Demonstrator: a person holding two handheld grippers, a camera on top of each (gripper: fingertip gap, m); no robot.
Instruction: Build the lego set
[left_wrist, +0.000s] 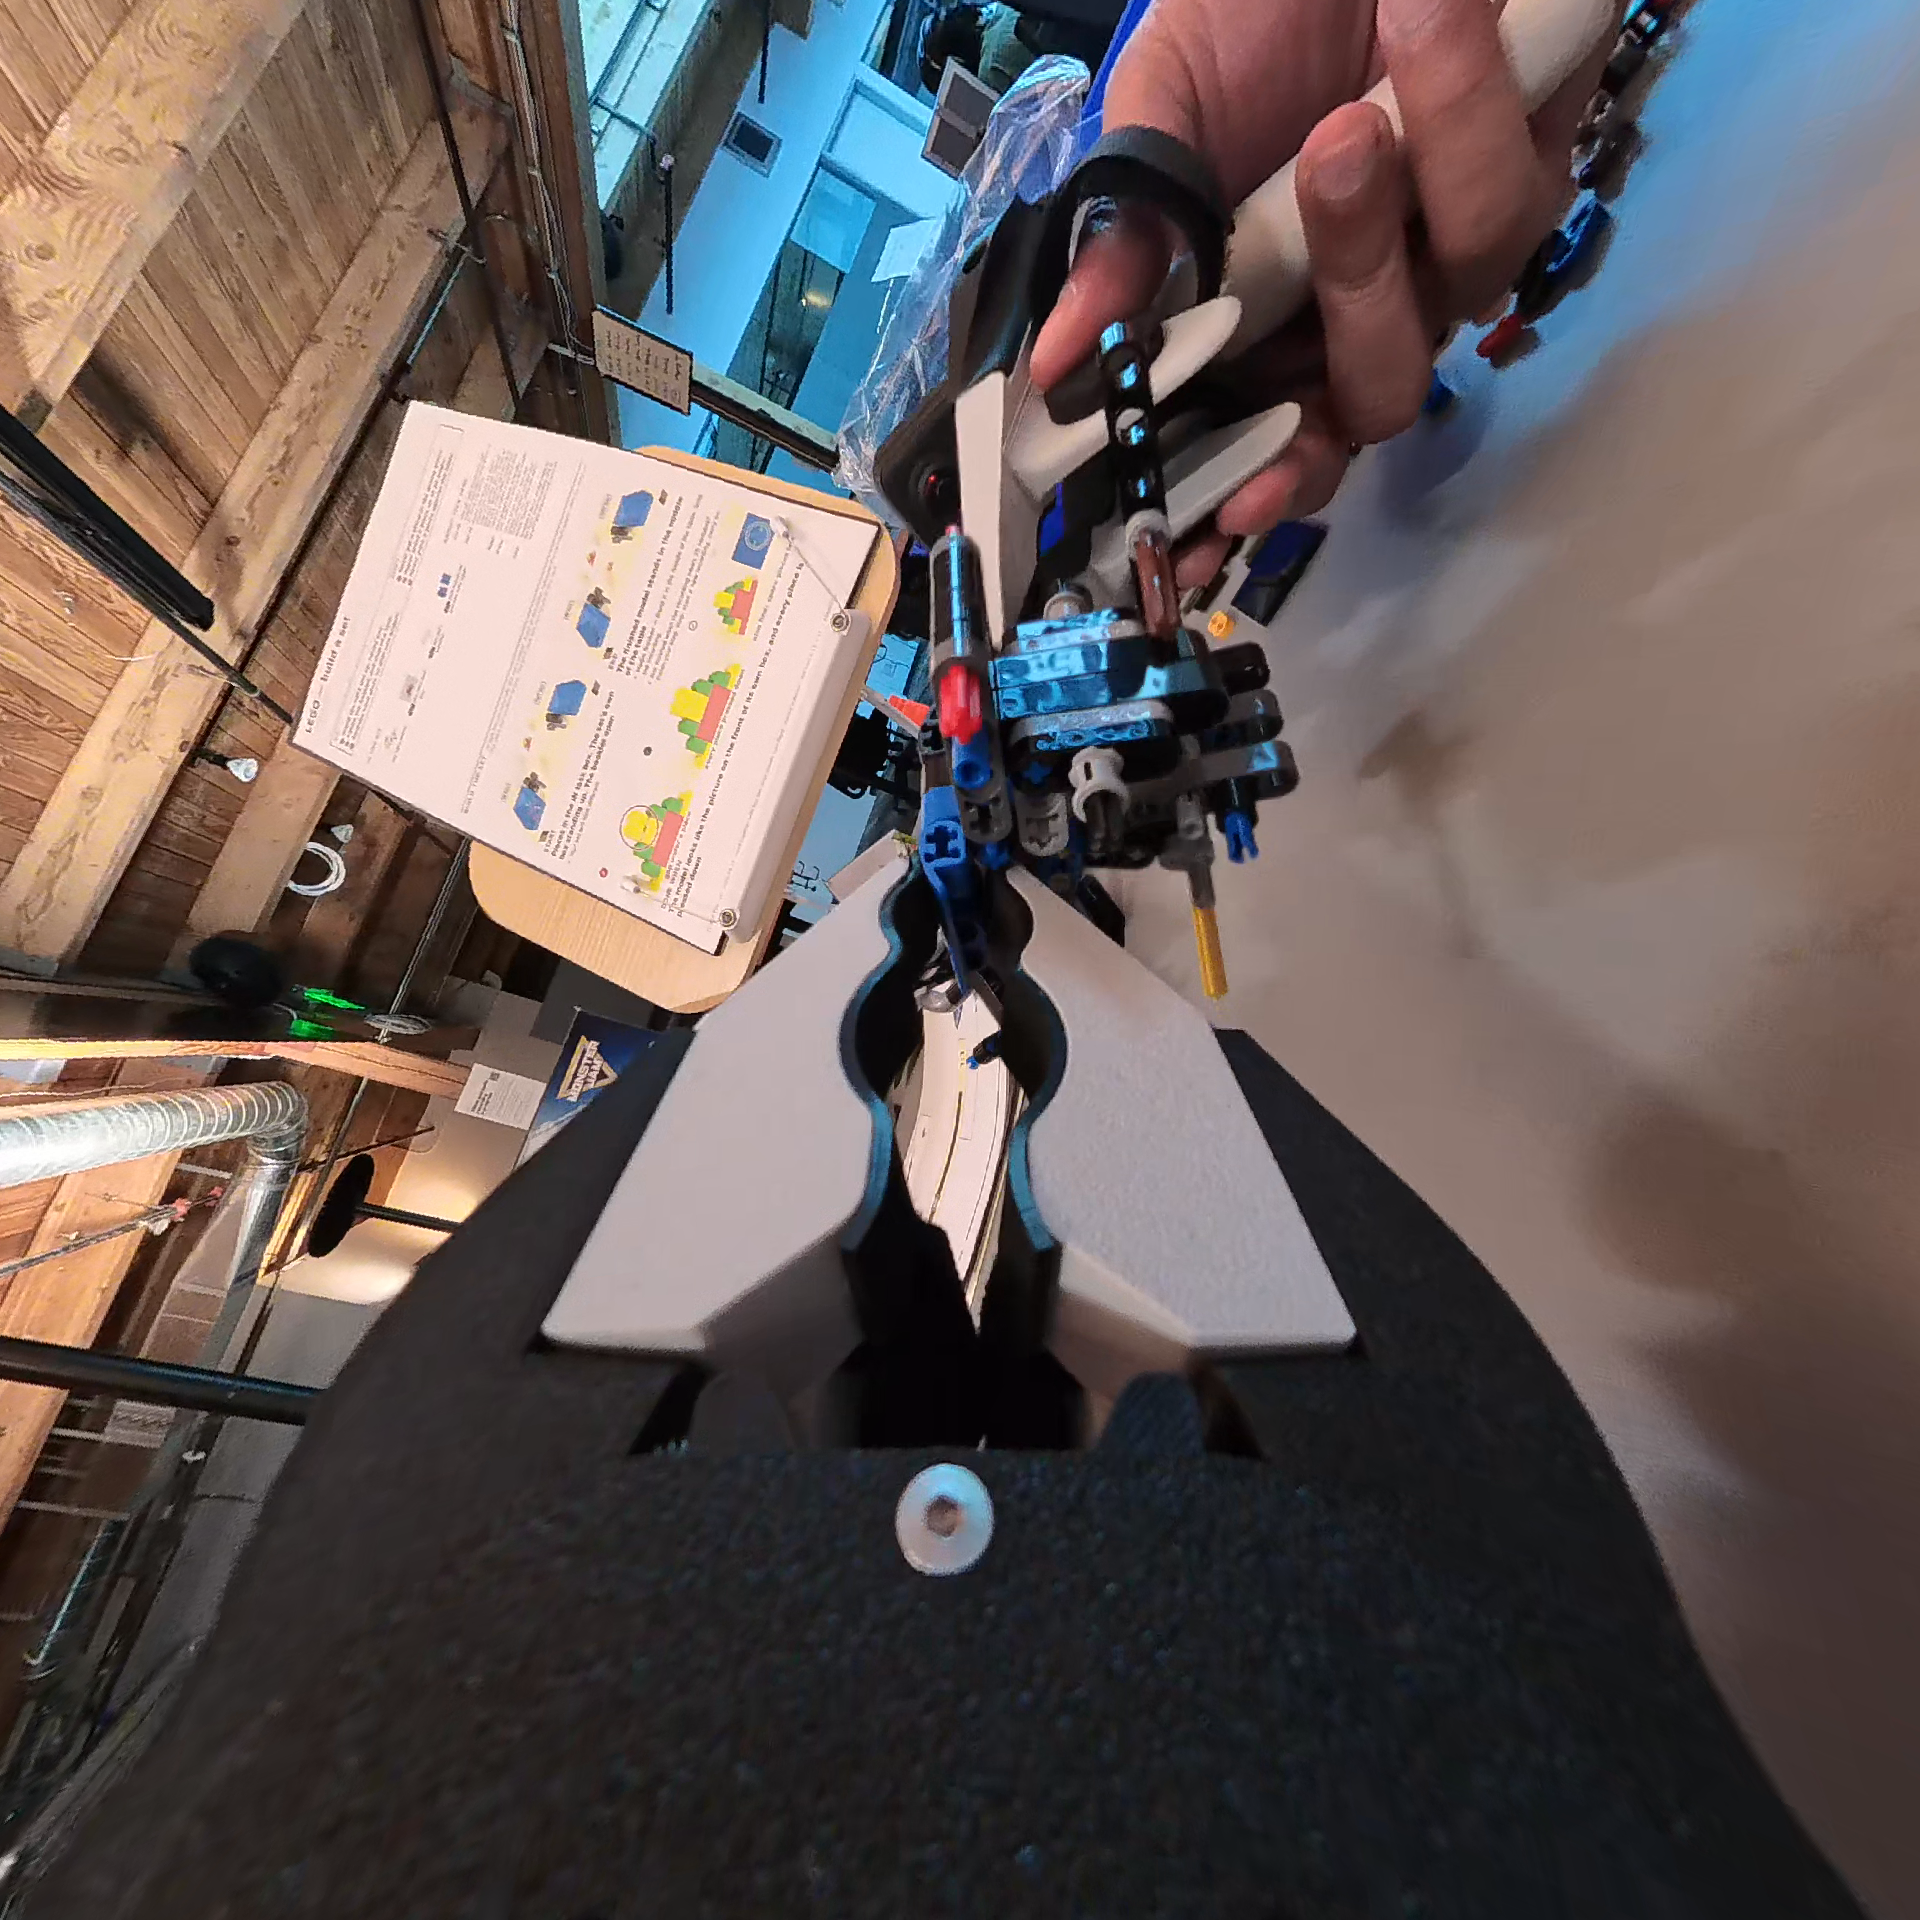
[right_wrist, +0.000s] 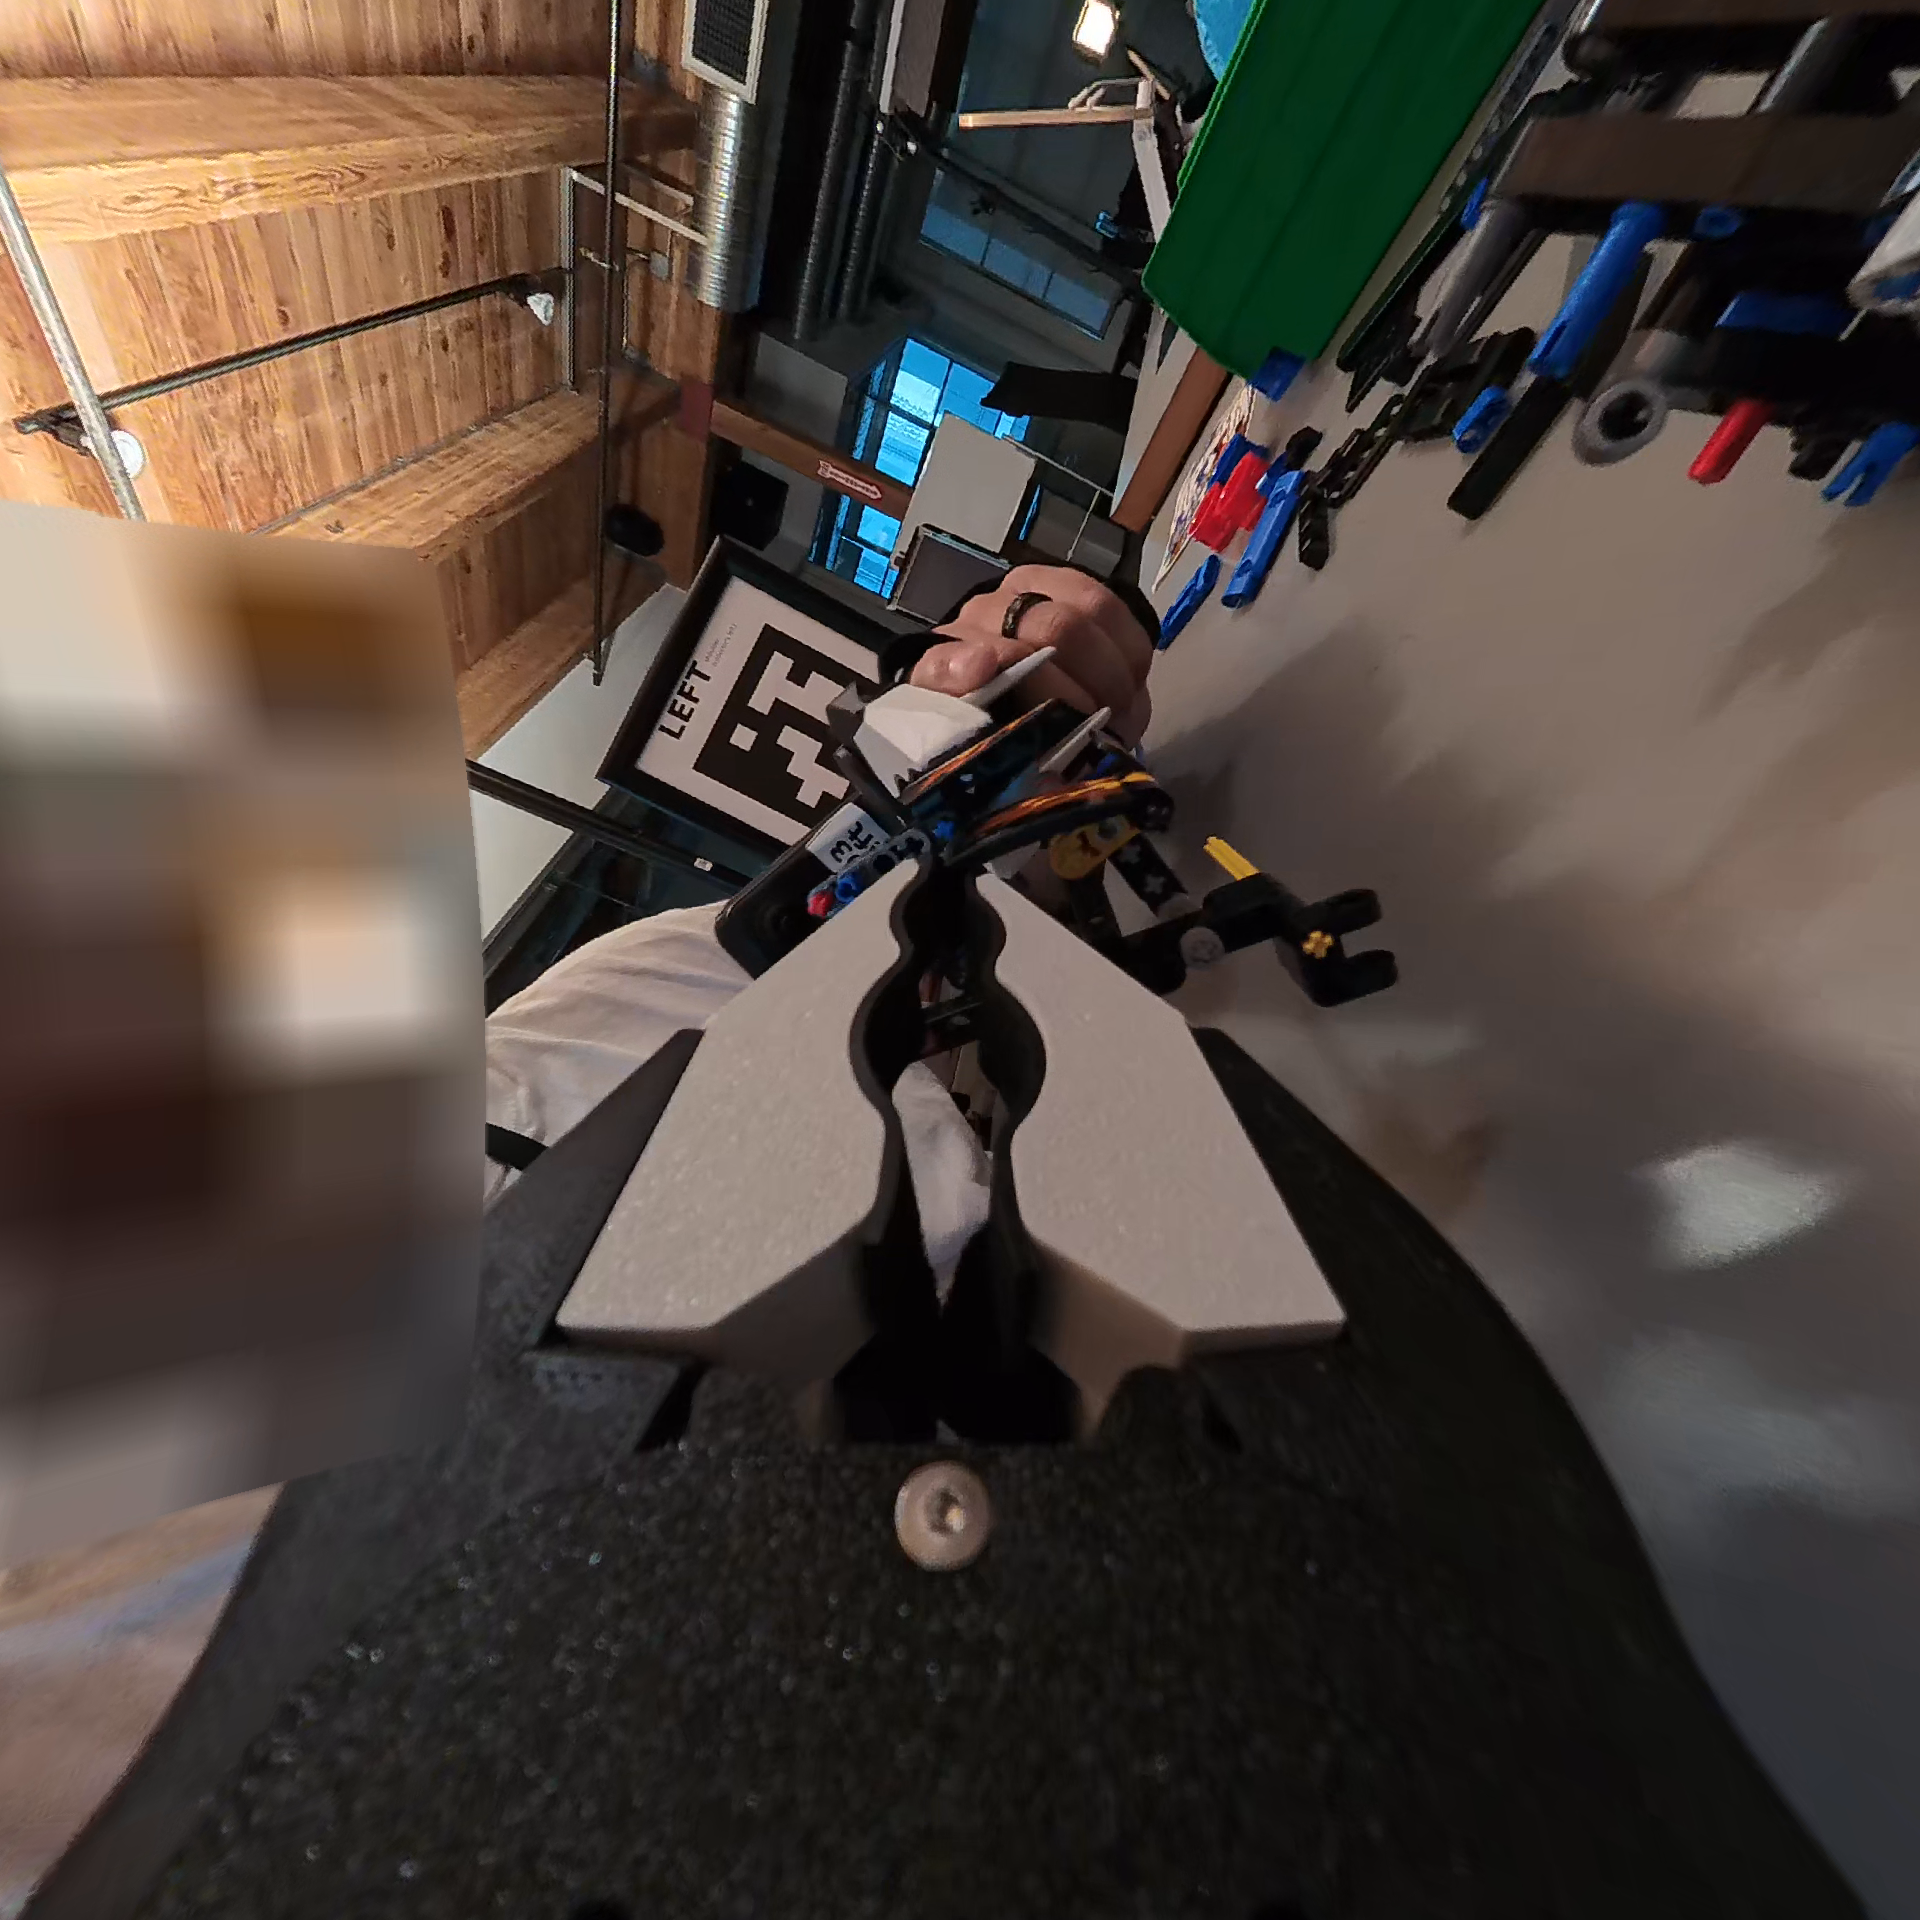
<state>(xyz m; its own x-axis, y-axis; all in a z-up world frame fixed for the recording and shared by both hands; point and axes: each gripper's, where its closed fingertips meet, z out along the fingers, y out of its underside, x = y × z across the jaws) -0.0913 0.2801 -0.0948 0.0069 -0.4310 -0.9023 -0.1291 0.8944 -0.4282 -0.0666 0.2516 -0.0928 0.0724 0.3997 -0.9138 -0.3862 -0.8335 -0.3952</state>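
Note:
A Lego Technic assembly (left_wrist: 1122, 717) of black, grey and blue beams with red, blue and yellow pins is held in the air between both grippers. My left gripper (left_wrist: 956, 883) is shut on a blue part (left_wrist: 943, 844) at the assembly's near end. My right gripper (left_wrist: 1138, 416), held by a hand, is shut on a thin black beam (left_wrist: 1120, 358) sticking out of the far end. In the right wrist view my right gripper (right_wrist: 940, 883) is closed on the assembly (right_wrist: 1039, 810), with the left gripper (right_wrist: 987, 748) just beyond. A black arm with a yellow axle (right_wrist: 1299, 935) sticks out sideways.
A printed instruction sheet (left_wrist: 592, 675) leans on a wooden board. Several loose blue, black and red parts (right_wrist: 1278, 509) lie on the beige table (right_wrist: 1558, 831) beside a green bin (right_wrist: 1299, 177). A clear plastic bag (left_wrist: 997, 135) lies behind the hand. My hands' fingertips stand some 5 centimeters from each other.

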